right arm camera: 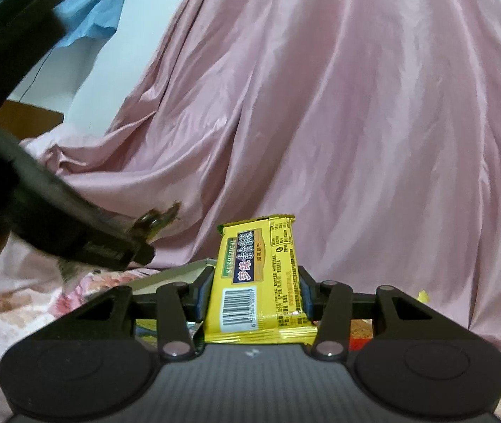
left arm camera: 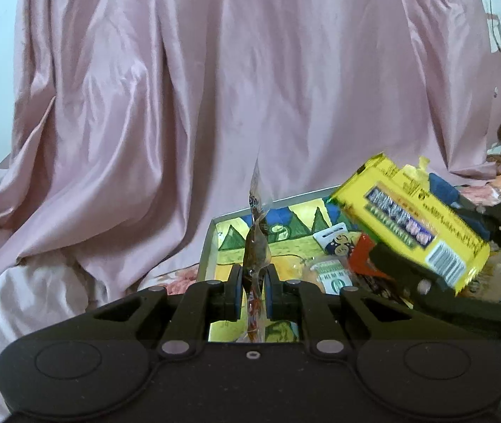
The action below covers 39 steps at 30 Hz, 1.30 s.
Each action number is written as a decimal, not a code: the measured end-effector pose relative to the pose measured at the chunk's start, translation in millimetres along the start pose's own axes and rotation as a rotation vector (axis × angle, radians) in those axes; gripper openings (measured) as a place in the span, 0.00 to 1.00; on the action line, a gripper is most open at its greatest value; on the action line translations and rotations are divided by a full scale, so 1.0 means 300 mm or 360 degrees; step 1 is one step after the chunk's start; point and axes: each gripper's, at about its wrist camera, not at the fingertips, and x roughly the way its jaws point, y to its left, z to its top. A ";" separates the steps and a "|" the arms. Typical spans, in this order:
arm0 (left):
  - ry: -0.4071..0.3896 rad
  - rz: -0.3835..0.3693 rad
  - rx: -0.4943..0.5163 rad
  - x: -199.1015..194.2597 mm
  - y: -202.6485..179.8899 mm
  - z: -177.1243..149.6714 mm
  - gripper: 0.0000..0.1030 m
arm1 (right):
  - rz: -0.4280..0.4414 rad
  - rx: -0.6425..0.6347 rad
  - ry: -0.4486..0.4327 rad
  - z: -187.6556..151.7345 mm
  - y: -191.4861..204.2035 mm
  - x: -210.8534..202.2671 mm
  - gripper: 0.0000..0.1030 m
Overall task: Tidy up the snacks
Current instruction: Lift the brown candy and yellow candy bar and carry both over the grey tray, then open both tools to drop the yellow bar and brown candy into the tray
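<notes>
Both jaws are clenching snacks. Between my left gripper's (left arm camera: 253, 283) blue pads I am pinching a thin clear sachet (left arm camera: 257, 239) with brownish contents; it is standing edge-on, its long axis running straight up and forward out of the jaws, its top tail twisting above the tips. My right gripper (right arm camera: 255, 290) is squeezing a yellow biscuit pack (right arm camera: 255, 282) by its long edges, the pack's long axis pointing forward along the fingers, barcode end nearest the palm.

Just beyond and below my left jaws, the shallow box (left arm camera: 205, 250) with the painted mountain scene is lying open, its near wall directly under the tips. To the right of those jaws, inside the box, a white tagged packet (left arm camera: 335, 238), a green-and-white labelled packet (left arm camera: 333, 273) and a red wrapper (left arm camera: 363, 257) are already lying. In the left wrist view the yellow pack is hanging tilted over the box's right part, so I judge both hands to be about equally near it, each needing only to lower and let go.

Writing: "SUSHIZICAI" is reading up the yellow pack's green side strip beside large white Chinese characters on a dark panel; the fine print is too small to read. Pink satin drapery (right arm camera: 356, 105) is filling the background.
</notes>
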 end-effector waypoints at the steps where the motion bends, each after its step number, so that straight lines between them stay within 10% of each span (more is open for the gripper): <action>1: 0.0006 0.0005 0.0011 0.017 -0.005 0.007 0.12 | 0.0000 -0.0004 0.0010 -0.008 0.000 0.010 0.50; 25: 0.0274 0.0053 -0.0262 0.270 -0.025 0.001 0.15 | -0.0073 -0.0076 0.0229 -0.077 -0.012 0.183 0.51; 39: 0.0210 0.0118 -0.0496 0.207 0.055 -0.006 0.85 | -0.0067 -0.0121 0.0146 -0.074 0.017 0.136 0.89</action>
